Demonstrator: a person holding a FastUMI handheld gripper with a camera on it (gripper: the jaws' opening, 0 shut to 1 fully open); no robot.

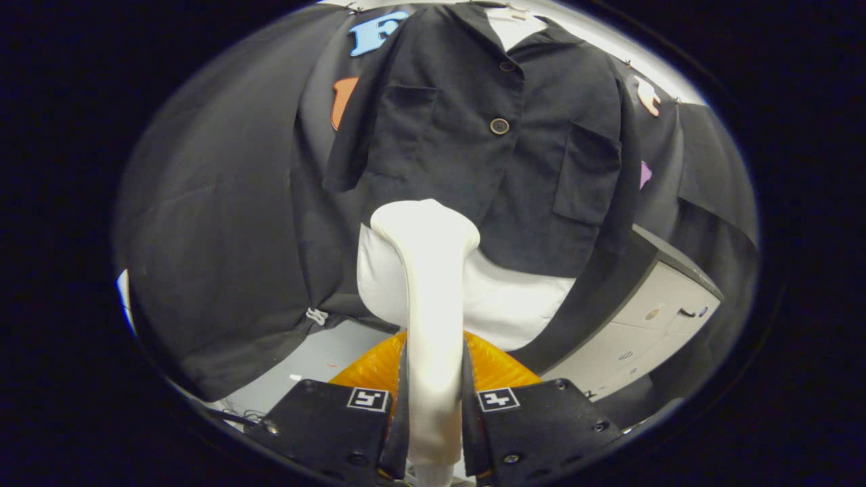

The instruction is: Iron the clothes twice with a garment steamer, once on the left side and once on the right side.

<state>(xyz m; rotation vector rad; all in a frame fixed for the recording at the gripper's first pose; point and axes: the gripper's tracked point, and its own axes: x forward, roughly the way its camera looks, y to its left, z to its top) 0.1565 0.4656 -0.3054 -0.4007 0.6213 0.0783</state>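
2 passes are called for, and neither can be judged done from how things lie; the step in hand looks like bringing the steamer up to the garment for a stroke. The gripper (433, 399) has its 2 fingers closed tight on the handle of the white plastic garment steamer (429, 284), one finger pressing each side, so the tool is firmly held and stands upright between them. Its broad head (425, 226) rises just ahead of the fingers and sits at the lower hem of the black short-sleeved button-front jacket (487, 135), near the placket; whether the head touches the cloth I cannot tell. The jacket hangs on a white mannequin torso (514, 304), with 2 chest pockets and 2 buttons (499, 126) visible. An orange ribbed base (497, 365) shows beyond the fingers, and a pale grey cabinet (663, 318) stands off to one side. Next, the head likely needs to shift onto one front panel and travel steadily along it, keeping flat to the fabric and clear of the buttons.
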